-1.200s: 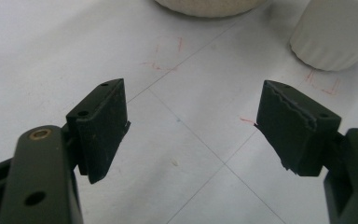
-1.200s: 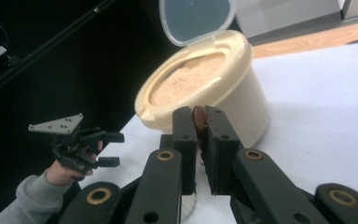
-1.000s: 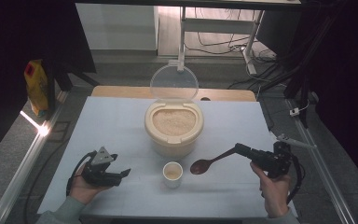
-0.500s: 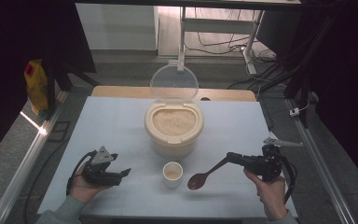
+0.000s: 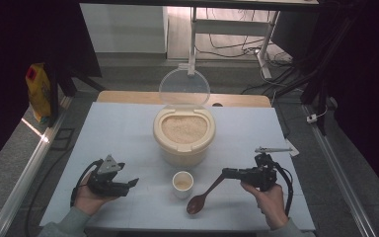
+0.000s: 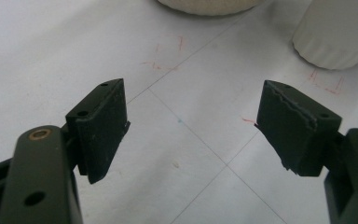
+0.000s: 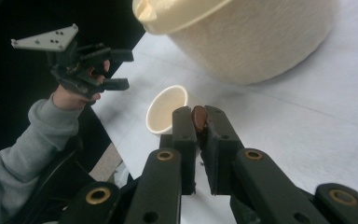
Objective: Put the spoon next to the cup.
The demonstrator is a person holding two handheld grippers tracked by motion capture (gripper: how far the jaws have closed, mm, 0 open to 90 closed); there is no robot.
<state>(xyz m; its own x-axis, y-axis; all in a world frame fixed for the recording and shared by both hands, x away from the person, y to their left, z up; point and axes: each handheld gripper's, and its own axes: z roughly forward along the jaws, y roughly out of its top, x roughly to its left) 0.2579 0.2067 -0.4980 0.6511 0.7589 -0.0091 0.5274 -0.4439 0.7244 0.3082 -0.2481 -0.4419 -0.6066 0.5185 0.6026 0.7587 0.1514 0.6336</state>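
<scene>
A: Biggest first. Table (image 5: 128, 133), pale blue top, covers most of the high view.

B: Next, the rice container (image 5: 183, 134) at table centre, cream tub full of grain. Its clear lid (image 5: 184, 88) stands hinged up at the far side.

A: Grippers?

B: Left gripper (image 5: 131, 183) sits in the person's left hand (image 5: 90, 196) near the front left of the table, level, pointing toward the cup. Jaws stand wide apart, nothing between them; in the left gripper view just bare table under the pads (image 6: 103, 120).

A: Right gripper (image 5: 225, 173)?

B: In the right hand (image 5: 269, 200), front right. Jaws clamped on the handle end of the wooden spoon (image 5: 203, 195). In the right gripper view the brown handle (image 7: 198, 117) is pinched between the two black jaws.

A: Spoon position?

B: Slopes down and left from the jaws. The bowl end is low at the table's front edge, just right of the cup; can't tell whether it touches the table.

A: Cup?

B: Small white cup (image 5: 183, 183), upright, in front of the rice container, between the two grippers. Something pale inside it.

A: Off-table?

B: Yellow bag (image 5: 38, 93) on the floor, far left.
</scene>
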